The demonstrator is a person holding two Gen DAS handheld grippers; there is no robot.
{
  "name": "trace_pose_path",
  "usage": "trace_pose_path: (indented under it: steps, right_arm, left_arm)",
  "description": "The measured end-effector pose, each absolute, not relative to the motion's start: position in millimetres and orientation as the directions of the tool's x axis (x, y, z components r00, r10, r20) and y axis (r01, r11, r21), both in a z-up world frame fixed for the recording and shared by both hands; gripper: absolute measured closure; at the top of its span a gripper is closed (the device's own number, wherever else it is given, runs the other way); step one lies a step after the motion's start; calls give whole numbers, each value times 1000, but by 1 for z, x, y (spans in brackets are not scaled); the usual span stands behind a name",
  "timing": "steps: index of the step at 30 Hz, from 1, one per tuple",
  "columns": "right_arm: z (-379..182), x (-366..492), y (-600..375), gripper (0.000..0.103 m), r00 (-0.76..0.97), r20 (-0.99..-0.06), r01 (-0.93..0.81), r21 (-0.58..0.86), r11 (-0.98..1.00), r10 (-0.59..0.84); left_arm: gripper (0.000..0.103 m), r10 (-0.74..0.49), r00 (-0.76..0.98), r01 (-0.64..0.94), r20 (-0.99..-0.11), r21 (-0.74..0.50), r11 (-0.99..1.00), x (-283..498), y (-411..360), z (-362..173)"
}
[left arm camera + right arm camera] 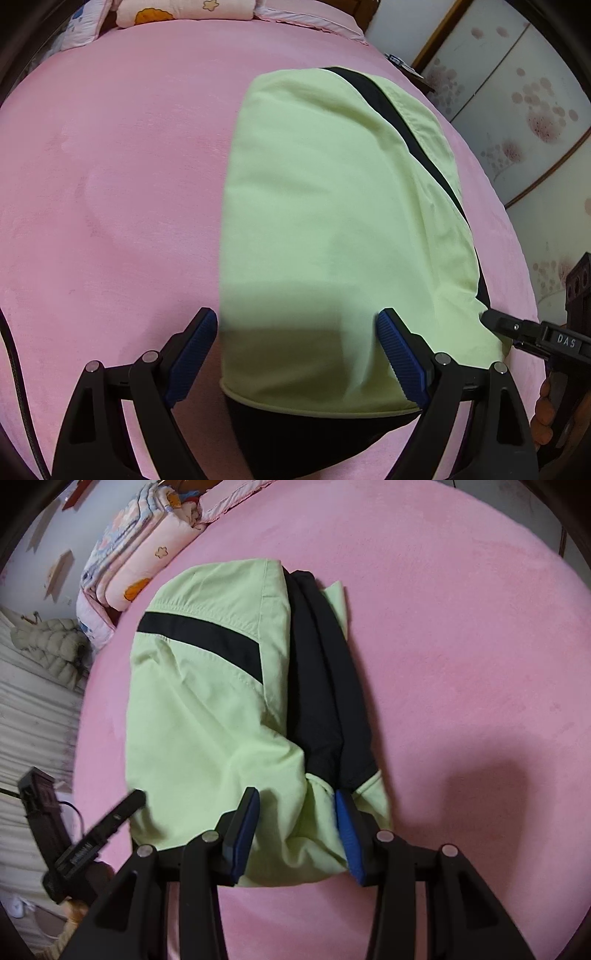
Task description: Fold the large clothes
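A light green garment (332, 206) with black panels (325, 686) lies folded lengthwise on the pink bed (110, 184). In the left wrist view my left gripper (295, 317) hangs just above the garment's near left corner. It is wide open and its blue pads (400, 354) do not press the cloth. Black lining (314, 443) shows under the near hem. In the right wrist view my right gripper (295, 801) sits at the near right end of the garment (207, 720). Bunched green fabric fills the gap between its blue pads (349, 834). That gripper's tip (495, 319) also shows at the cloth's right edge.
Folded quilts (147, 561) are stacked at the head of the bed (461, 646). Flower-patterned sliding doors (517, 110) and a dark wooden piece (580, 291) stand to the right. A padded jacket (51, 646) lies off the left side. A person's hand (546, 406) holds the right gripper.
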State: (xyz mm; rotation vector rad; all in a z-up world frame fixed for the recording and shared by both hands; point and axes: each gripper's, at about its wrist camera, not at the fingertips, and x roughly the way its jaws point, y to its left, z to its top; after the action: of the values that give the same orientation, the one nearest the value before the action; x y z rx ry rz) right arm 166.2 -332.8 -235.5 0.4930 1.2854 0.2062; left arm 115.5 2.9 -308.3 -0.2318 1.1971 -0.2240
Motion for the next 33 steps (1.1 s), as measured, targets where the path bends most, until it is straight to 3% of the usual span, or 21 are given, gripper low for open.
trace_pose_path:
  steps: [1, 2, 5, 9, 15, 22, 28, 33]
  right_arm:
    - [-234, 166, -333, 73, 292, -861, 105, 462, 881, 417]
    - [-232, 167, -331, 94, 302, -862, 83, 448, 890, 406]
    - [-217, 161, -334, 97, 366, -843, 40, 437, 899, 393]
    - [-198, 141, -344, 97, 470, -816, 35, 398, 917, 336]
    - [-248, 128, -334, 98, 393, -890, 71, 281, 957, 232]
    - [-209, 143, -316, 90, 382, -913, 53, 176, 983, 143]
    - [-148, 189, -296, 82, 523, -834, -31, 190, 981, 178]
    - [-145, 253, -264, 82, 551, -790, -139, 233, 963, 271]
  left_arm:
    - [16, -281, 352, 48, -893, -282, 958, 116, 0, -309]
    - [16, -276, 355, 49, -893, -277, 960, 116, -2, -309]
    - [16, -277, 374, 51, -885, -278, 959, 113, -6, -301]
    - [16, -265, 421, 83, -868, -254, 964, 105, -15, -292]
    - [18, -211, 401, 86, -891, -193, 977, 98, -27, -317]
    - [18, -188, 388, 140, -902, -144, 980, 103, -33, -280]
    - [18, -222, 529, 186, -819, -143, 972, 133, -32, -221]
    - [18, -226, 572, 182, -789, -147, 972, 193, -31, -214]
